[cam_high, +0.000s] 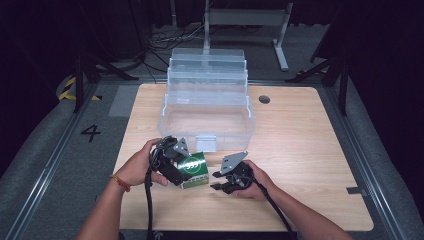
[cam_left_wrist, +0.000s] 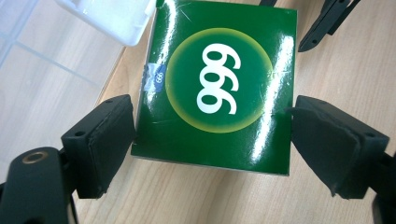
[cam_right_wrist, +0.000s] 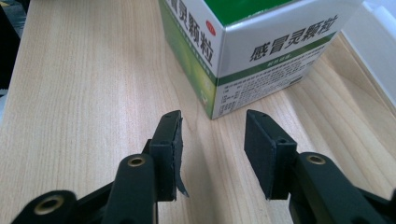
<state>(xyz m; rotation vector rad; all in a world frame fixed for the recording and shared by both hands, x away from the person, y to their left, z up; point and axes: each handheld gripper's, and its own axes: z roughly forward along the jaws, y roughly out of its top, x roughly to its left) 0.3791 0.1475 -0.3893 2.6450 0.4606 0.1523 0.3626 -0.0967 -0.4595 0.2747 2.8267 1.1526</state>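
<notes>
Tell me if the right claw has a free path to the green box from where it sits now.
Probably yes. The right claw is open and pointing at a corner of the green box, with bare table between them. The left claw straddles the box's sides, which may limit where the right one can close.

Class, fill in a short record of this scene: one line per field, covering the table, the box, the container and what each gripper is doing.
table: pale wood
green box: on the table, "999" on top
clear container: open, behind the box
left gripper: fingers either side of the green box, left pad touching, right pad at the edge
right gripper: open, holding nothing, pointing at a corner of the box
</notes>
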